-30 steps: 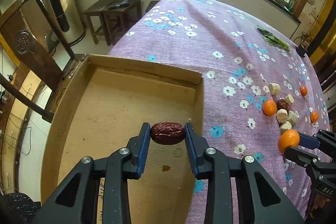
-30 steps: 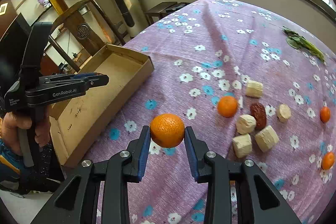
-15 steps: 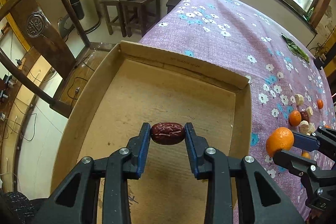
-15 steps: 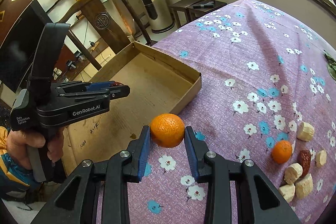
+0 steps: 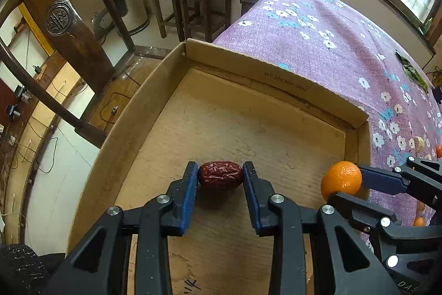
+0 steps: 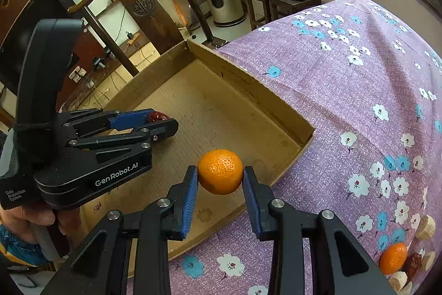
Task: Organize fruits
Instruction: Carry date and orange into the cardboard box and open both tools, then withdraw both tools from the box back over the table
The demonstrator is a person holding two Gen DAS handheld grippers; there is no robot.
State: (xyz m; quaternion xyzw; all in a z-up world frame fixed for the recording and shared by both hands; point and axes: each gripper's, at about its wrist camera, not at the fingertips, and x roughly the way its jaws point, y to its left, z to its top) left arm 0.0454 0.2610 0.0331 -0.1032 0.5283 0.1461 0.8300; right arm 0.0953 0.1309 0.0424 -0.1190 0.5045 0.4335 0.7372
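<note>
The left gripper [image 5: 220,174] pinches a red date [image 5: 220,175], long axis crosswise between its pads, over the middle of the cardboard box [image 5: 276,79] floor. Just to its right, the right gripper [image 6: 220,175] pinches an orange [image 6: 220,171] above the box's near right edge. More fruit [image 6: 393,257] lies farther out on the purple floral tablecloth [image 6: 359,101], well apart from the box.

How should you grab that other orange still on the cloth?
Take the loose orange from above, pads across its widest middle. It is round, so any pair of opposite sides works, but a date and pale chunks crowd its right side, so close along the free direction, probably near-to-far.
</note>
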